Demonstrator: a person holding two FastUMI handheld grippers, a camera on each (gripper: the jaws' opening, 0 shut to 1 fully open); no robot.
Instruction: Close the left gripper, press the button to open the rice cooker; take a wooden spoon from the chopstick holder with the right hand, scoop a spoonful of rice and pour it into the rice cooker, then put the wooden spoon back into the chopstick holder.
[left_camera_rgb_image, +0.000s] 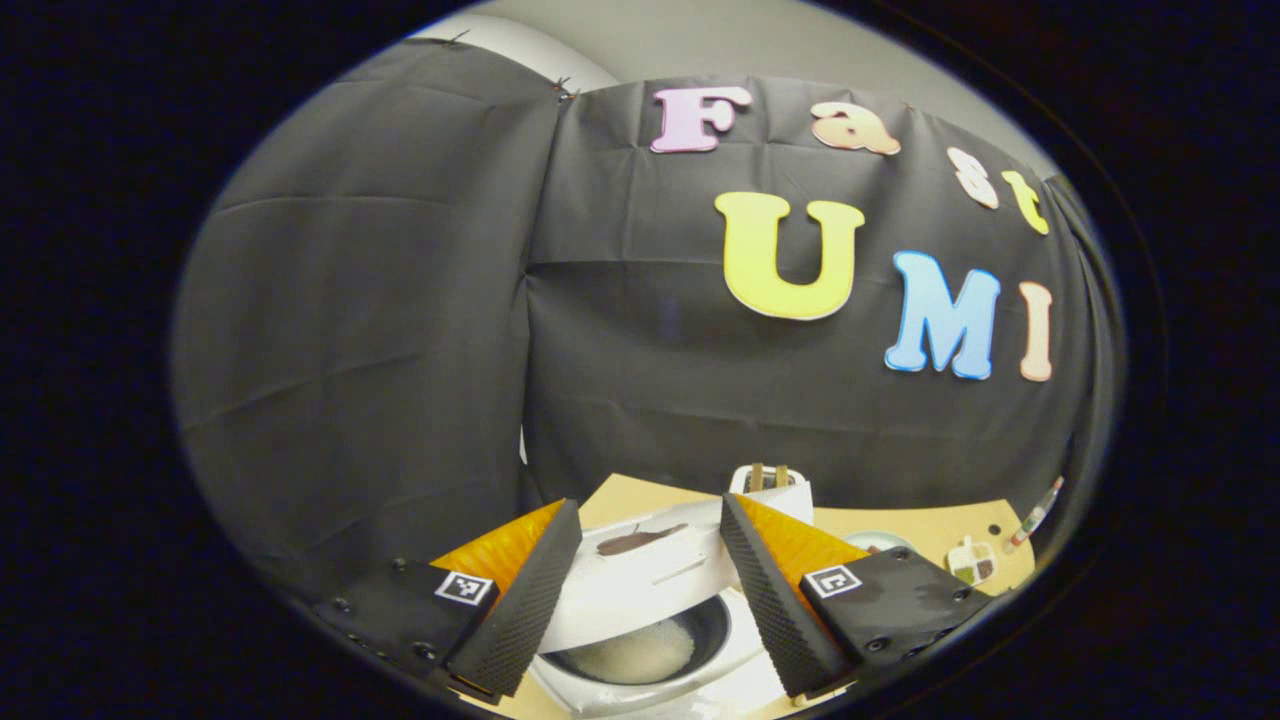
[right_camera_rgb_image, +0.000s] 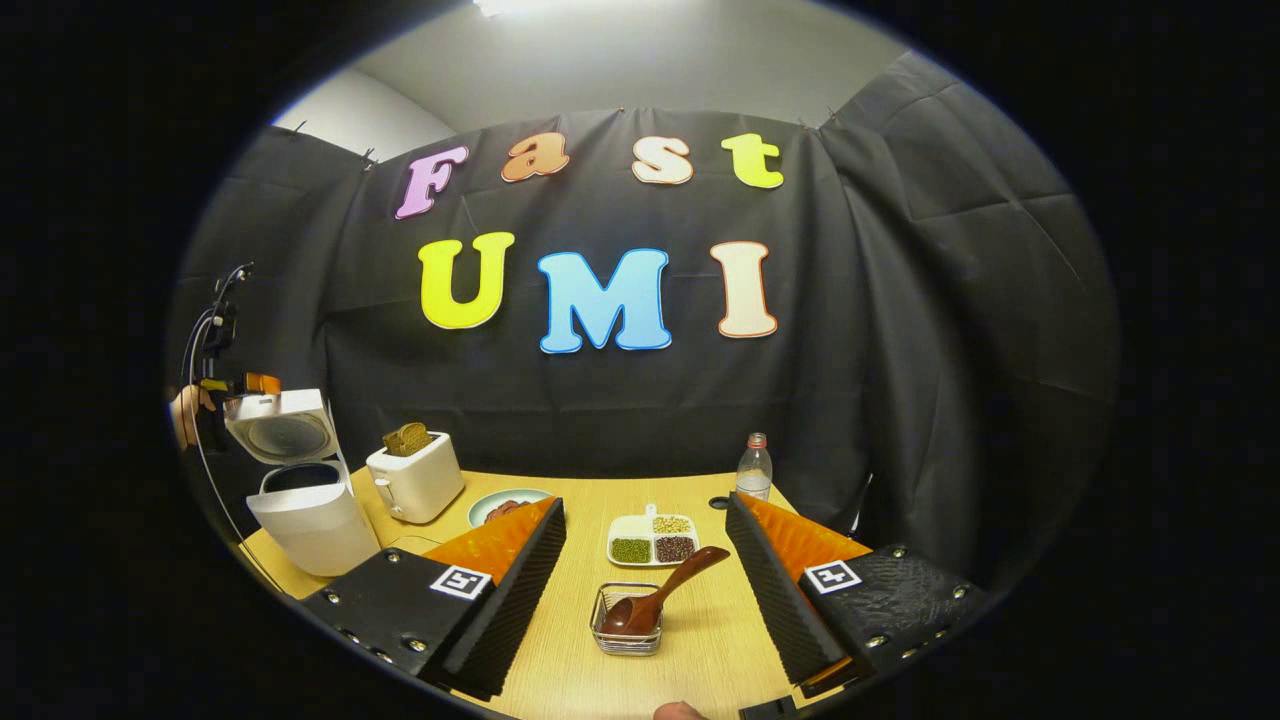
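Jaws of both grippers stand wide apart, gripping nothing. In the left gripper view, the left gripper (left_camera_rgb_image: 650, 590) hovers above the rice cooker (left_camera_rgb_image: 650, 640), whose lid (left_camera_rgb_image: 650, 570) is up and tilted back toward twelve o'clock; the dark inner pot (left_camera_rgb_image: 690, 625) shows between the jaws at six o'clock with a pale heap of rice (left_camera_rgb_image: 635, 655) in its bottom. Behind the lid, at twelve o'clock from the cooker, the top of a white toaster (left_camera_rgb_image: 770, 480) shows with bread in its slots.

In the right gripper view, the right gripper (right_camera_rgb_image: 645, 590) hangs over the wooden worktop (right_camera_rgb_image: 700, 650), and the wooden spoon (right_camera_rgb_image: 660, 595) lies between its jaws, bowl down in the small wire chopstick holder (right_camera_rgb_image: 627, 632), handle leaning out toward two o'clock. Neither jaw touches the spoon or the holder. Just beyond the holder, at twelve o'clock, sits a white divided dish (right_camera_rgb_image: 655, 540) with green, yellow and dark grains in separate compartments. Farther on, at one o'clock, a clear bottle (right_camera_rgb_image: 755, 468) stands upright near the black cloth wall.

Toward ten o'clock in the same view lie a pale plate (right_camera_rgb_image: 505, 503), the toaster (right_camera_rgb_image: 415, 480) and, at the worktop's far left, the rice cooker (right_camera_rgb_image: 310, 520) with its lid (right_camera_rgb_image: 280, 428) raised. Above that lid the left gripper (right_camera_rgb_image: 240, 385) shows small, with a hand (right_camera_rgb_image: 185, 415) behind it.
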